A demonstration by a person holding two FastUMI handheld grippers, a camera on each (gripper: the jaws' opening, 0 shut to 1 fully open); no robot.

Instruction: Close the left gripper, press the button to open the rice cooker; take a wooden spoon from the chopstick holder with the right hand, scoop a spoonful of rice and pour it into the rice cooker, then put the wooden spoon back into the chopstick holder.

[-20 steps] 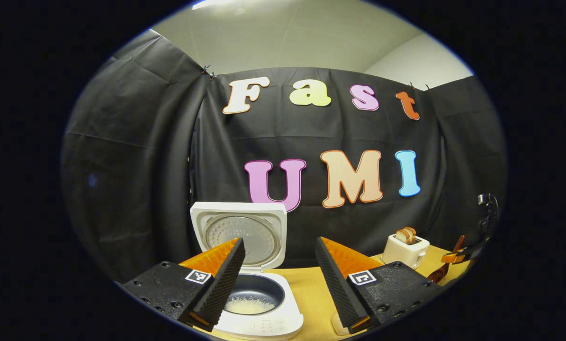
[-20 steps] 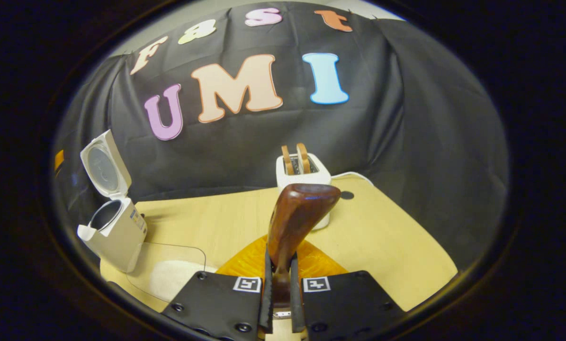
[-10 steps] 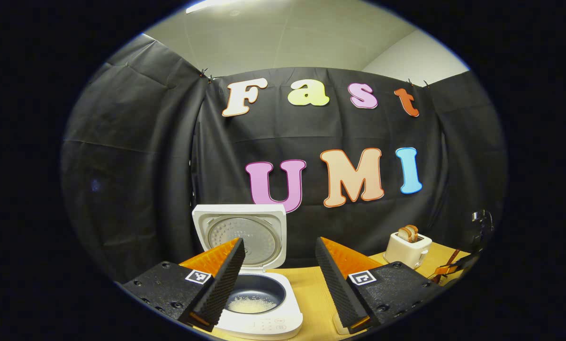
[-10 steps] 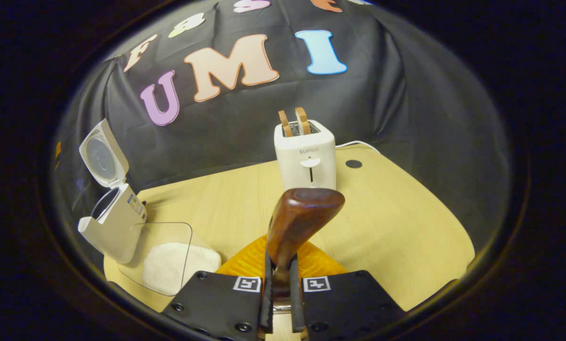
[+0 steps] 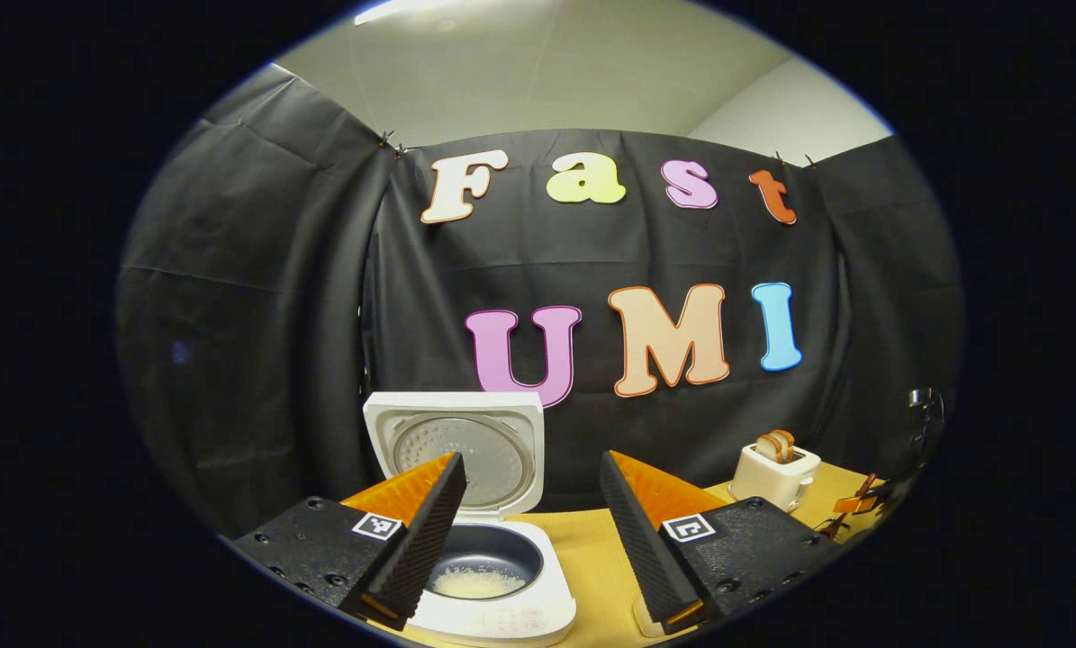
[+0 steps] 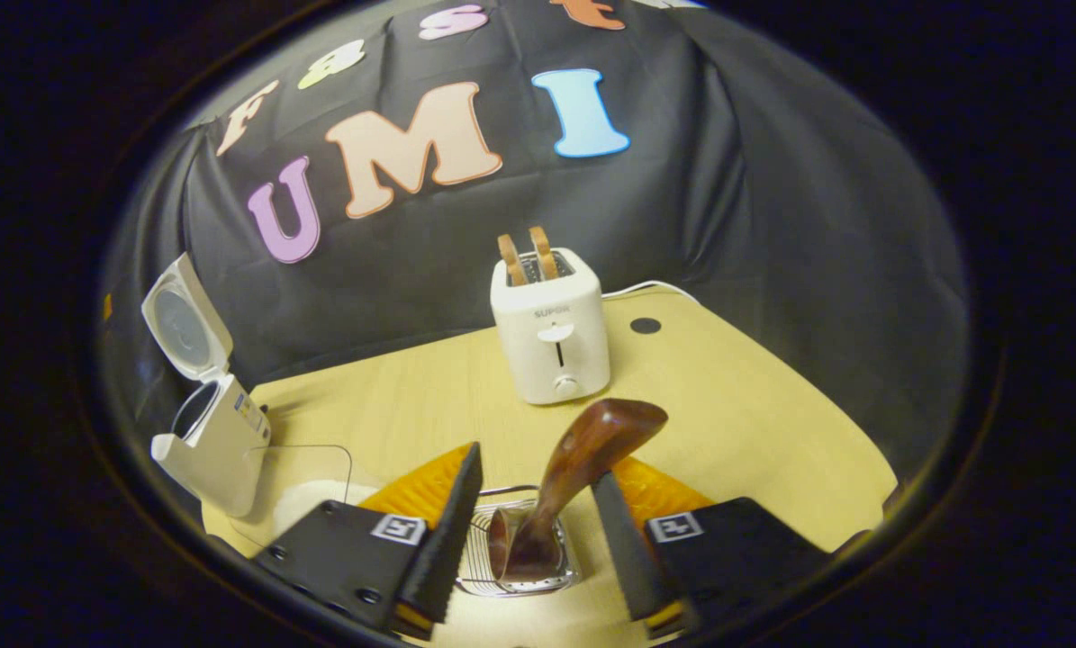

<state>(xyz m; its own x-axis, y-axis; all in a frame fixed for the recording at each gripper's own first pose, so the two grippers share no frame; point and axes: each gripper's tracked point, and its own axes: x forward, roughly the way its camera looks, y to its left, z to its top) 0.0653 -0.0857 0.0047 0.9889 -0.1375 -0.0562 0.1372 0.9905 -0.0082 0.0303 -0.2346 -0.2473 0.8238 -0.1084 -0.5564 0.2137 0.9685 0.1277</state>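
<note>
The left gripper's fingers (image 5: 416,549) stand wide apart at the bottom of the left gripper view, holding nothing, with the open rice cooker (image 5: 483,576) and its rice low between them. In the right gripper view, left to right: the rice cooker (image 6: 204,432) at far left on the desk (image 6: 754,423). At the bottom, the right gripper (image 6: 538,531) is spread, gripping nothing, around the wooden spoon (image 6: 574,477) leaning in the wire chopstick holder (image 6: 479,562), with the toaster (image 6: 551,337) above.
</note>
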